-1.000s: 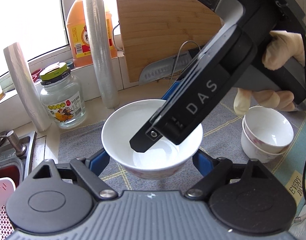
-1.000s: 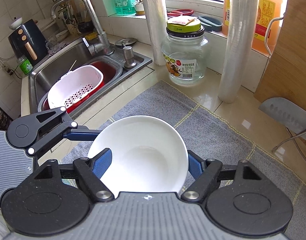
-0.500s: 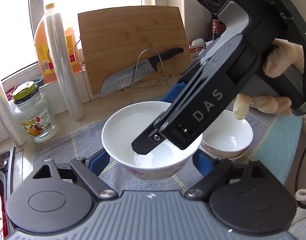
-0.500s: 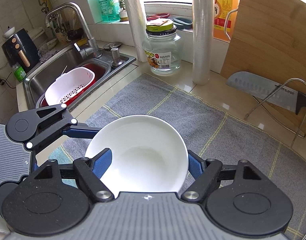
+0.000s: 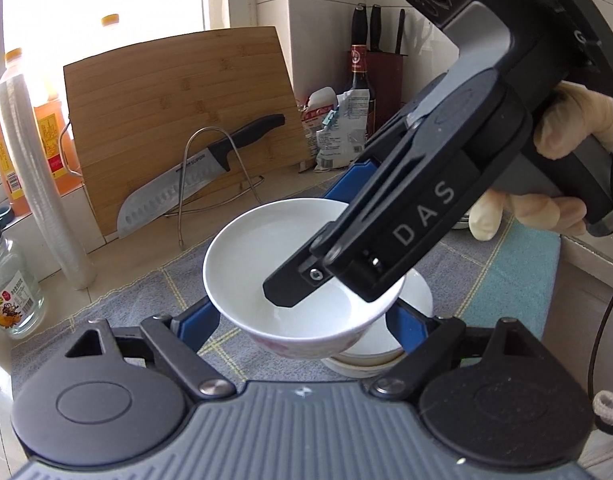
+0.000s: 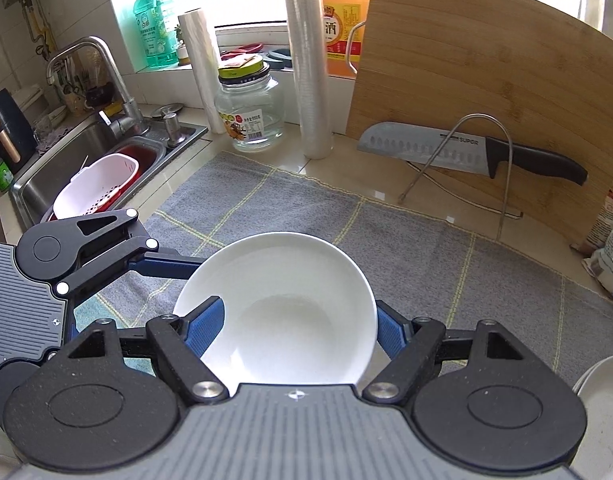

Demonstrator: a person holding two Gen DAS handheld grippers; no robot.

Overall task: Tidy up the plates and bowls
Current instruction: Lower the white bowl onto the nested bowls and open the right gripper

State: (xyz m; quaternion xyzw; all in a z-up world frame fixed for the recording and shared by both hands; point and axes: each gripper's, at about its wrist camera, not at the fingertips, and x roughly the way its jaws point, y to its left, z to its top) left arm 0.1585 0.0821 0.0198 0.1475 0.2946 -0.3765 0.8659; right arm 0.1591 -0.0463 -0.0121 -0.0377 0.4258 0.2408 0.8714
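A white bowl [image 5: 266, 248] with a pink pattern low on its outside hangs above the grey mat, held by both grippers at once. My left gripper [image 5: 302, 318] is shut on it, its blue fingers [image 5: 198, 320] flanking the lower body. From the upper right a gloved hand [image 5: 562, 128] brings in my right gripper, one of its arms dipping inside the bowl. In the right wrist view my right gripper [image 6: 294, 322] is shut on the same bowl [image 6: 282, 304]. A stack of two small white bowls [image 5: 390, 348] stands directly below, partly hidden, and shows as the stack's rim [image 6: 602, 400] at the lower right.
A bamboo cutting board [image 6: 486, 80] leans at the back with a knife [image 6: 466, 152] on a wire stand. A cling film roll [image 6: 310, 68], glass jar [image 6: 248, 112] and oil bottle [image 5: 46, 136] stand left of it. The sink [image 6: 66, 152] with a white colander [image 6: 94, 184] lies far left.
Both grippers carried the bowl to the right along the counter, away from the jar. The stack of small bowls, earlier off to the right, now sits under the held bowl.
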